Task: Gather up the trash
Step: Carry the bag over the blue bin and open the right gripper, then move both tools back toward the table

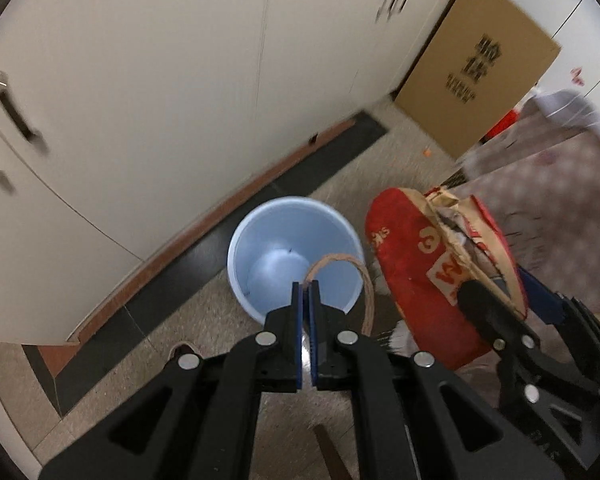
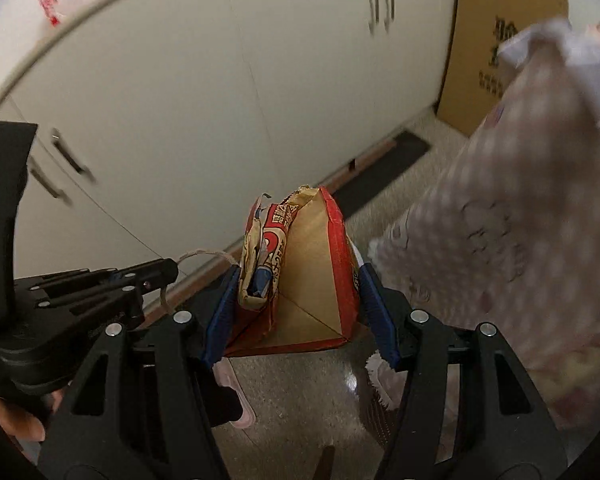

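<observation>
Soft, even indoor light with no hard shadows. Both fisheye views bend straight lines near their dark round edges. Motion blur smears the white cabinet doors (image 1: 140, 92), their dark handles and the checked fabric (image 2: 512, 208); a faint glare spot shines on the speckled floor (image 2: 352, 384).

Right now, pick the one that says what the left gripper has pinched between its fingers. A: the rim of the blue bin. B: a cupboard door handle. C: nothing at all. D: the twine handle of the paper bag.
D: the left gripper is shut on the twine handle looping from the red paper bag, which the right gripper clamps by its sides above the empty blue bin.
</observation>
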